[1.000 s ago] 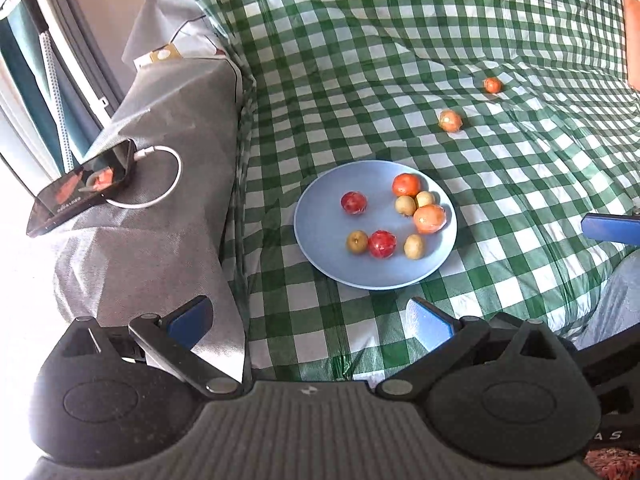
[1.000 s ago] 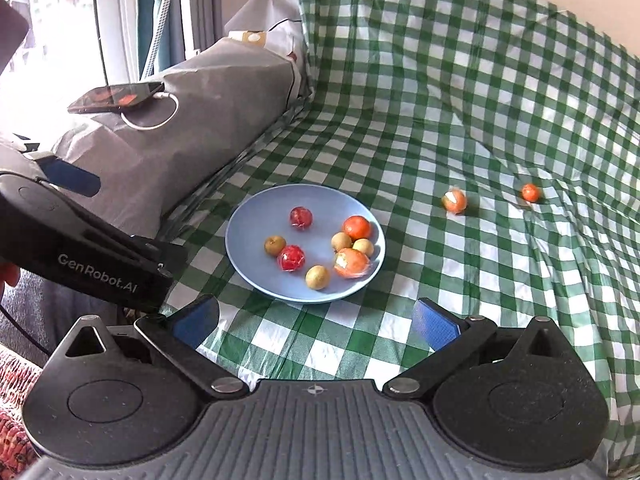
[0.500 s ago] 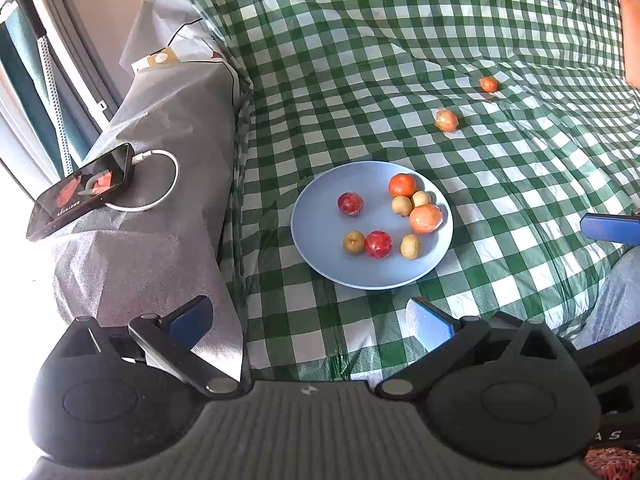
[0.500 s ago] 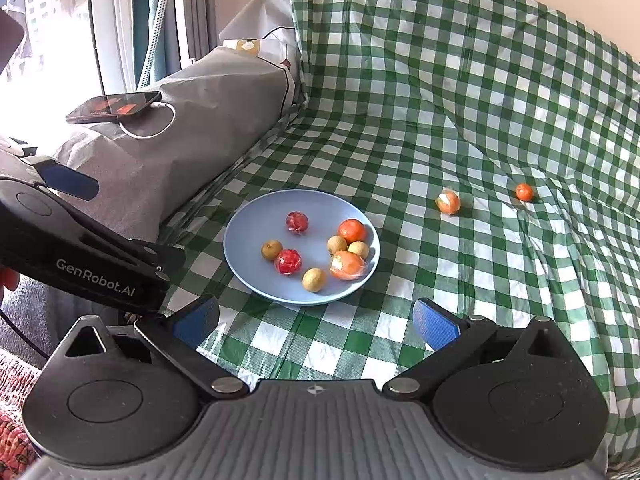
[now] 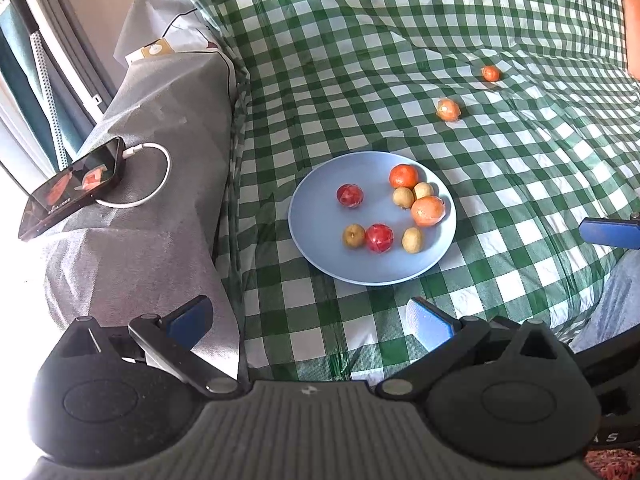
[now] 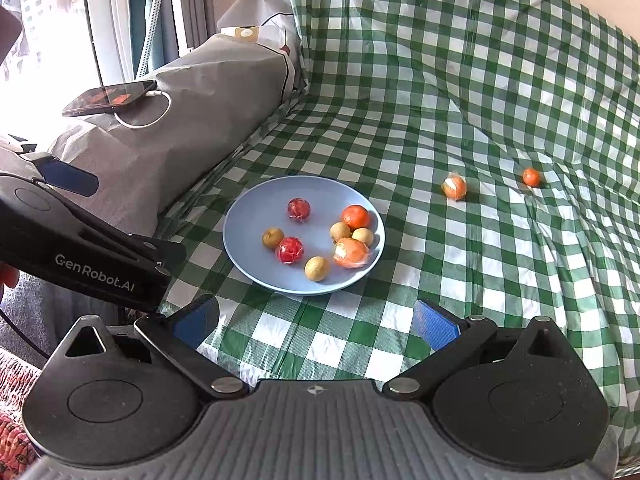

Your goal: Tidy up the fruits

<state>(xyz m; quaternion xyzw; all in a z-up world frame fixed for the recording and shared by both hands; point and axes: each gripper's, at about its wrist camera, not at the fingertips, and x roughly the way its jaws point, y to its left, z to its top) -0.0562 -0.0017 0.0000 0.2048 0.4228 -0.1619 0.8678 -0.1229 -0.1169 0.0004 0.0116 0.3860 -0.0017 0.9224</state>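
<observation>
Now both tongs [image 5: 308,320] [image 6: 316,326] backed off plate [image 6: 248,216].

A round pale-blue plate [image 6: 240,236] lies flat on the green-checked cloth and holds eight small fruits: two wrapped red ones [image 6: 289,250], four yellow-brown ones [image 6: 316,268] and two orange ones [image 6: 355,217]. Toward two o'clock, well apart from the plate, lie a wrapped orange fruit [image 6: 454,187] and a smaller orange fruit [image 6: 531,177].

Checked cloth [image 5: 360,40]: plate [image 5: 320,236], two loose fruits [image 5: 448,109].
</observation>
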